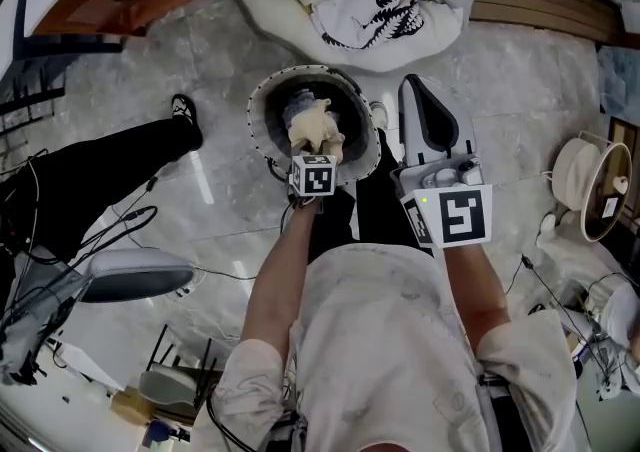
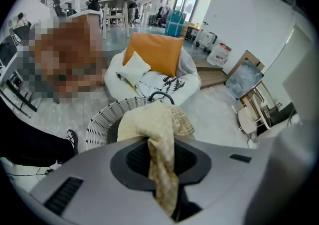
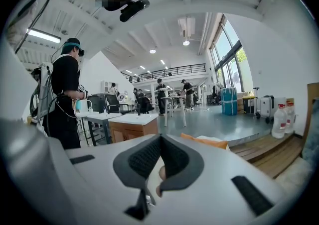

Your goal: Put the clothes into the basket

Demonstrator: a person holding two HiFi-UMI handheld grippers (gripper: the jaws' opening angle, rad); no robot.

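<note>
Left tool clamped on cream cloth, held directly above white basket; right tool closed, beside basket.

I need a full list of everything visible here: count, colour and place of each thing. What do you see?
basket: one, white slatted, on the floor
cloth: one, pale yellow, hanging above the basket
beanbag: one, white, beyond the basket
cushion: one, orange, on the beanbag
printed garment: one, white with black leaves, on the beanbag
left gripper: one, grey, shut on the cloth
right gripper: one, grey, jaws together, right of the basket in the head view
</note>
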